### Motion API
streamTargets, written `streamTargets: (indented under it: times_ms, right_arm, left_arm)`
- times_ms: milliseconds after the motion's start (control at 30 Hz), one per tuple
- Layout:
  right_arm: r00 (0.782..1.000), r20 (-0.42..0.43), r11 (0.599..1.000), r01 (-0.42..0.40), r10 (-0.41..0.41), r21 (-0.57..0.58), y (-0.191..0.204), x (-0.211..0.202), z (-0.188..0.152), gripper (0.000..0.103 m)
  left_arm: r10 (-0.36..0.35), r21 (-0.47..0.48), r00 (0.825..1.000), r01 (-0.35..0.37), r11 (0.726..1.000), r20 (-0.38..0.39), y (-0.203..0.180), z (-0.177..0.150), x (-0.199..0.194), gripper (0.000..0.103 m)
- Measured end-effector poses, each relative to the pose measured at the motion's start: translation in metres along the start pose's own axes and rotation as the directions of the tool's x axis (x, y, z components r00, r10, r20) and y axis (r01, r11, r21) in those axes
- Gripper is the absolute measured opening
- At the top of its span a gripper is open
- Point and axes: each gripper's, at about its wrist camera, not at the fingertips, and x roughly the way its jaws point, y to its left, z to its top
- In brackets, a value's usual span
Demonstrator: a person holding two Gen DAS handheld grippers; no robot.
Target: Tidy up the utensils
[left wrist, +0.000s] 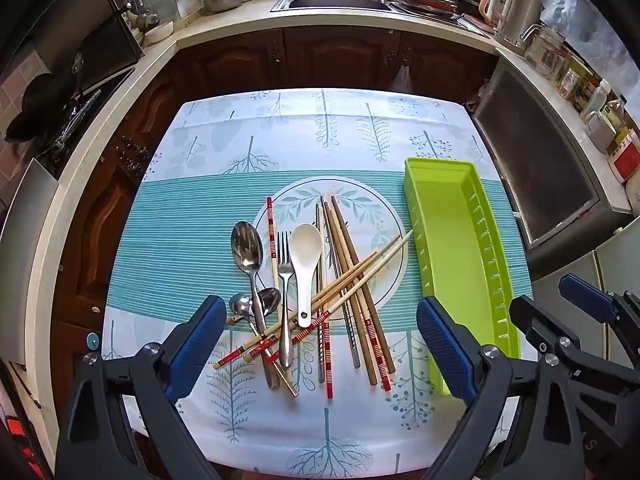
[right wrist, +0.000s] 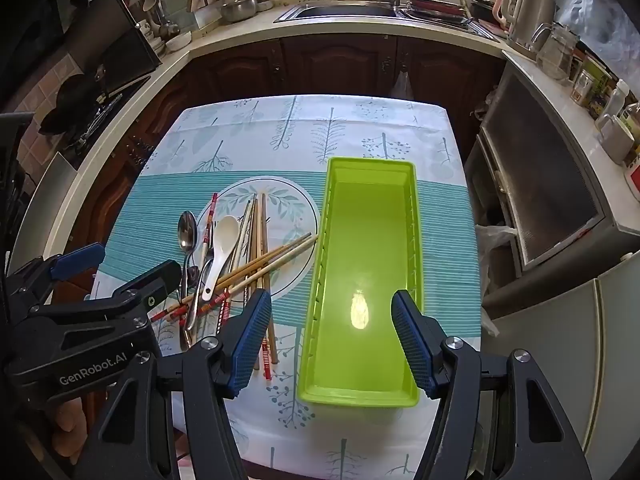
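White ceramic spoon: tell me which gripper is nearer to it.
Left. The left gripper hangs open directly over the utensil pile, with the white ceramic spoon just ahead between its fingers. The right gripper is open over the green tray, off to the spoon's right.

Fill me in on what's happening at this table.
A person holds two grippers above a pile of utensils, and neither grips anything. The left gripper is open over the chopsticks, spoons and fork lying crossed on the tablecloth. The right gripper is open over the green tray, which has nothing in it. No utensil has been sorted yet.
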Motion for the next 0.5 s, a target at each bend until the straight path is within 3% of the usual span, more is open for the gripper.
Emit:
streamTargets:
  times_ms: [500]
  right_arm:
    - [1.000, 0.013, 1.000, -0.003, 0.003, -0.001, 0.0042, -0.0082, -0.0061, 0.064]
  left_arm:
    - [0.002, -0.002, 1.000, -0.002, 1.000, 0.012, -0.0006, -0.0010, -0.0081, 0.095]
